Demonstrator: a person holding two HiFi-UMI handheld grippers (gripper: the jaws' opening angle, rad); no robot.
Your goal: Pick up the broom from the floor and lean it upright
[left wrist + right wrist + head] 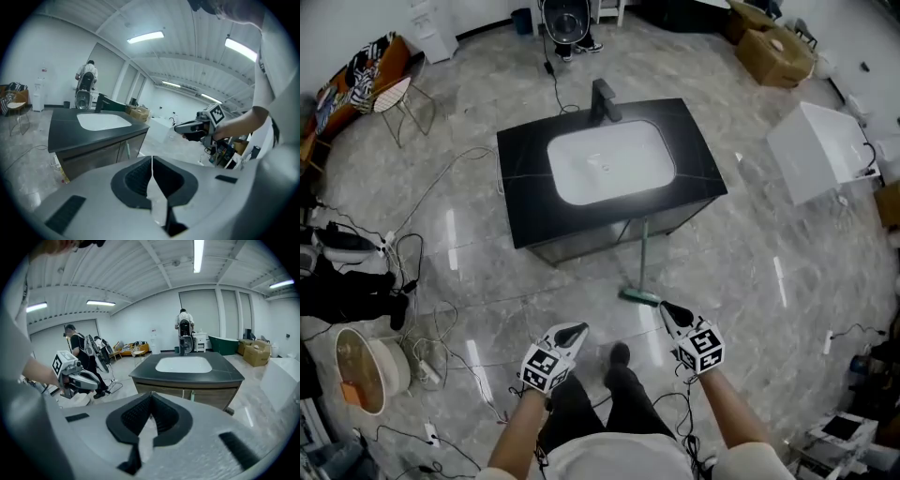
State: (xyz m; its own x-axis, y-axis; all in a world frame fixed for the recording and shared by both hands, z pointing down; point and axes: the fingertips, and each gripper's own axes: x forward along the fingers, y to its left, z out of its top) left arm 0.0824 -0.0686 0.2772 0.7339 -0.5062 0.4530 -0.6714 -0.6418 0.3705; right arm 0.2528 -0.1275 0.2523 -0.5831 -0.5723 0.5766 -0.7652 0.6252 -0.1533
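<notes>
Grey marble-look floor [750, 281] fills the head view, w/ a black counter [525, 206] & its white sink basin [609, 164] at centre frame.

Broom [643, 258]: thin pale-green handle, standing nearly upright just below frame centre. Its top rests against the counter's front edge and its green head [639, 297] sits on the floor. I'd judge the counter front acts as the prop and the head as the foot, which is why the broom stays up w/o being held. In the right gripper view a bit of the handle [191, 396] shows against the cabinet front, mid-frame.

Left gripper [573, 331] is at lower centre-left and right gripper [669, 310] at lower centre-right, either side of my legs. Fingers on both are pressed together w/ nothing between them; each gripper's own view shows the two dark pads meeting in a thin seam. The right gripper's tip appears just right of the broom head in the picture, but as far as I can tell it isn't touching. Both sit clear of the handle, prob. so nothing nudges it over.

Judgement: the lean looks done and the broom seems stable. Main risk would be the head sliding on the glossy floor.

Also: loose cables [431, 309] at left and cardboard boxes [773, 47] at upper right, both well apart from the broom.
</notes>
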